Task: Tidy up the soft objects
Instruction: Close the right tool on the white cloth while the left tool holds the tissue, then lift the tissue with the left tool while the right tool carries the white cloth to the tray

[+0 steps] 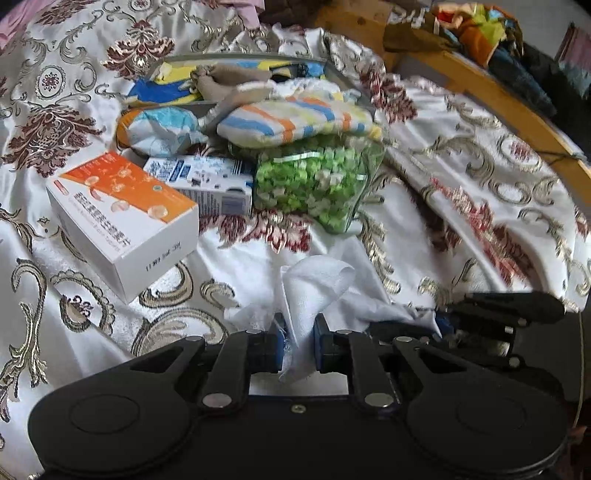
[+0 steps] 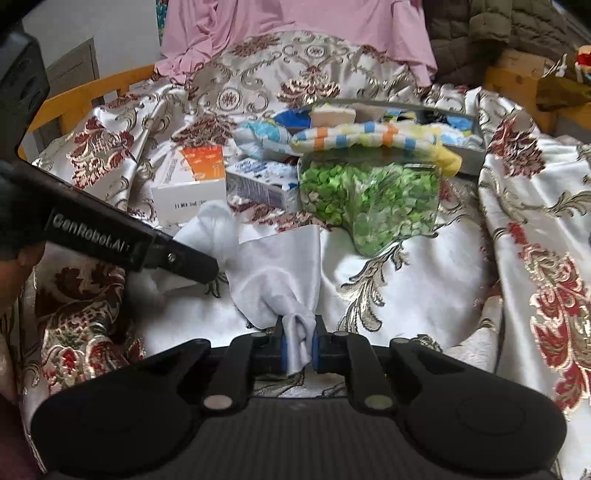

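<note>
A white cloth (image 1: 317,288) lies on the patterned bedspread and also shows in the right wrist view (image 2: 273,266). My left gripper (image 1: 298,345) is shut on one end of it. My right gripper (image 2: 298,347) is shut on the other end, bunched between the blue pads. The left gripper's body (image 2: 110,236) reaches in from the left of the right wrist view. Beyond lies a striped cloth (image 1: 295,120), also in the right wrist view (image 2: 369,138), resting on a grey tray (image 1: 243,59) of folded soft items.
A clear bag of green pieces (image 1: 317,184) lies in front of the tray. An orange-and-white box (image 1: 125,218) and a blue-and-white carton (image 1: 207,181) lie to its left. A wooden bed frame (image 1: 509,96) runs along the right. A pink cloth (image 2: 295,29) hangs at the back.
</note>
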Demonstrator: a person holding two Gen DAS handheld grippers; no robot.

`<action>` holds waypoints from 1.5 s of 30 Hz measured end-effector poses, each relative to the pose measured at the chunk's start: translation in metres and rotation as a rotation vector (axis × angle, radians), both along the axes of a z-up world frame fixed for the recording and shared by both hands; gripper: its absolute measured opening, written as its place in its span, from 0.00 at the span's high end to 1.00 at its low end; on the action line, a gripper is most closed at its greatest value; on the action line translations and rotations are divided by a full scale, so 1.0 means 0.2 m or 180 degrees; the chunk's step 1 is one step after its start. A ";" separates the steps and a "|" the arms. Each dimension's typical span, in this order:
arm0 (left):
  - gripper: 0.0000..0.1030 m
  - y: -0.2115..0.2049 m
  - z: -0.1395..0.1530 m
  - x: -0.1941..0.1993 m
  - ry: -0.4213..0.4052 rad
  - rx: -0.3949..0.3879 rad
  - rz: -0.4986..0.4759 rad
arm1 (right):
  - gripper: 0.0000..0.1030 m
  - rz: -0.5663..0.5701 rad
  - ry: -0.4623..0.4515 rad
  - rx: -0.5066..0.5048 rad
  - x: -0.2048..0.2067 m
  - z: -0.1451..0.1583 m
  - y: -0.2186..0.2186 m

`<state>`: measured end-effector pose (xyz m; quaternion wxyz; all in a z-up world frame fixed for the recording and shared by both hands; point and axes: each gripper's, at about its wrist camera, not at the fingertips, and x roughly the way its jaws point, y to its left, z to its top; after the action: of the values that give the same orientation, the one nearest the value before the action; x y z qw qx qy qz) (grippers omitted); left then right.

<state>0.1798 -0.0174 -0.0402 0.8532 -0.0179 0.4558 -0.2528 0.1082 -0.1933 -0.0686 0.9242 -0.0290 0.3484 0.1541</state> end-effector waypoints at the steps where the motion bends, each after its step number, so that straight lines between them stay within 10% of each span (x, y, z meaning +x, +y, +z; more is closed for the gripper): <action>1: 0.84 0.00 0.01 0.00 -0.0022 -0.0039 0.0011 | 0.88 -0.0002 -0.0054 0.0021 -0.01 0.02 0.00; 31: 0.83 0.10 0.33 -0.07 -0.0838 -0.0785 0.0476 | 0.87 -0.0392 -0.0953 0.0659 -0.11 0.30 -0.16; 45: 0.82 0.16 0.30 0.26 -0.0806 -0.0798 0.0767 | 0.87 -0.0495 -0.0993 0.0800 0.10 0.36 -0.25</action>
<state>0.2321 0.0138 0.0190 0.9188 -0.1464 0.3045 -0.2039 0.1277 -0.2434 0.0043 0.9723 0.0899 0.1803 0.1182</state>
